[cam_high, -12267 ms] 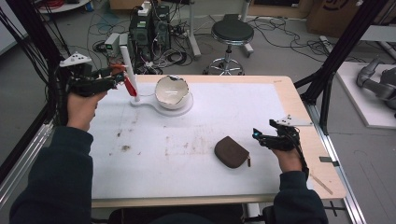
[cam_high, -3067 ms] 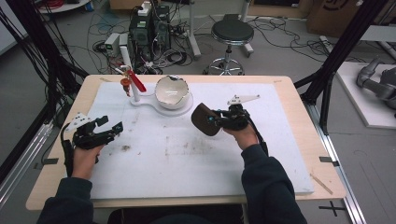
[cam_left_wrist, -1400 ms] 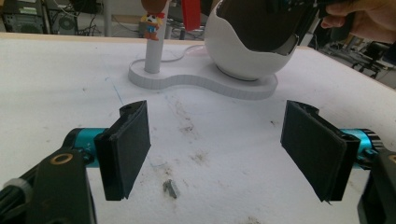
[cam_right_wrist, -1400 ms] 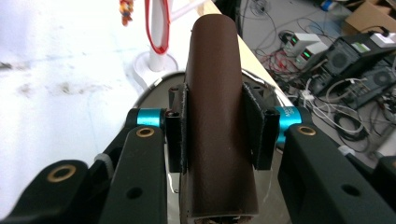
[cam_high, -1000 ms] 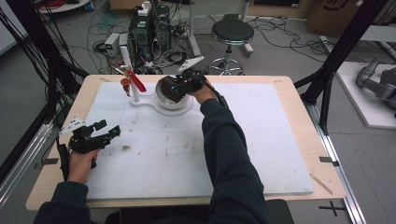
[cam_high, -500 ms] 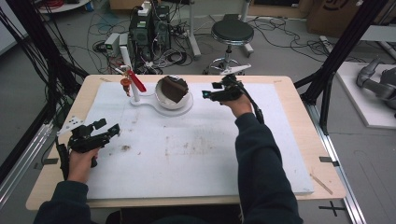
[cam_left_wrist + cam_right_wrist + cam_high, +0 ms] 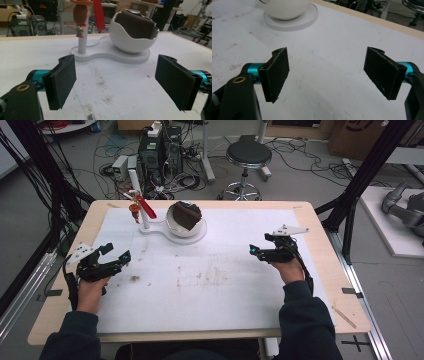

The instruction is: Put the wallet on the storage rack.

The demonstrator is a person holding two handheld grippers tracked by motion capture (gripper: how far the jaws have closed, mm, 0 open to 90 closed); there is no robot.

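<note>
I count one white egg-shaped bowl on one white stand. One brown pouch sits inside the bowl. One white post rises from the stand, carrying one red strip and one small figurine. I hold two grippers: one left gripper and one right gripper. One white mat covers one table. One stool stands beyond.

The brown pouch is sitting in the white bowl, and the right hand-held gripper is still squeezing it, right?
Not quite. The brown pouch does sit in the white bowl, but the right hand-held gripper is not squeezing it. The right gripper view shows its jaws wide apart with nothing between them; they have just been opening. The high view shows it far from the bowl, over the table's right side.
</note>
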